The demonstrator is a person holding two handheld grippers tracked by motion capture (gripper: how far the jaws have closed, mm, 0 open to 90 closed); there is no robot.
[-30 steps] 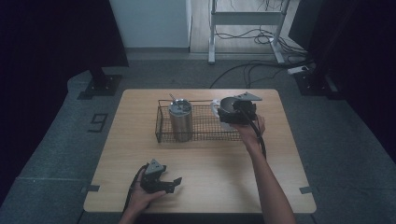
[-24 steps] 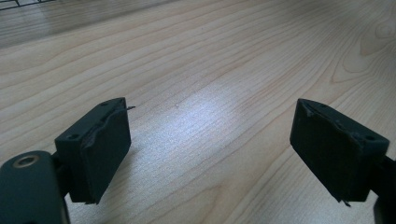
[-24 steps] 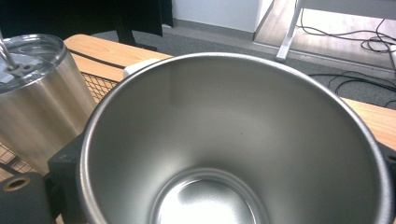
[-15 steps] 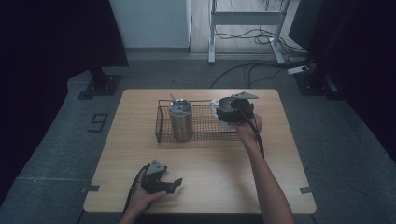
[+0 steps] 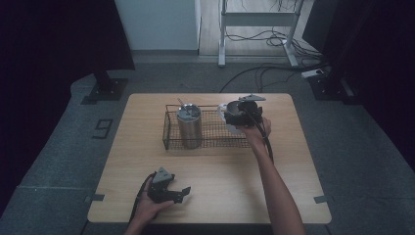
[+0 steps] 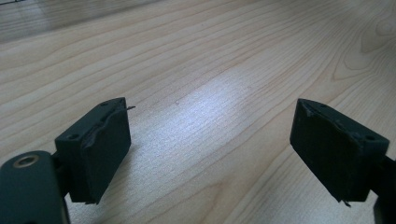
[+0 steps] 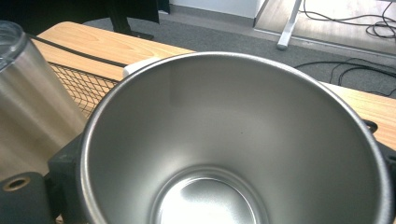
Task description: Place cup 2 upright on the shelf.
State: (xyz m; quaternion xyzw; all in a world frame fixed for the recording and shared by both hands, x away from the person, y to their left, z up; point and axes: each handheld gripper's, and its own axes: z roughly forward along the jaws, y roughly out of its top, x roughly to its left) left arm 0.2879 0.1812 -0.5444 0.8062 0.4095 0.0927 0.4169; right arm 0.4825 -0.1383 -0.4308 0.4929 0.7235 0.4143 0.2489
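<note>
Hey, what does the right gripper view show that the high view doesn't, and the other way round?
Right gripper view: the cup's shiny steel inside, with nothing in it. High view: the whole wire basket, the left claw near the front edge of the table, and both forearms. Shared: the cup in the right claw at the basket's right end, and the lidded steel tumbler standing in the basket.

Light wooden rectangular table (image 5: 293, 196) on grey carpet floor (image 5: 58, 166). Behind, white wall panel (image 5: 156, 24), grey metal desk frame (image 5: 259, 19), black cables (image 5: 254, 76). Dim light, dark sides.
</note>
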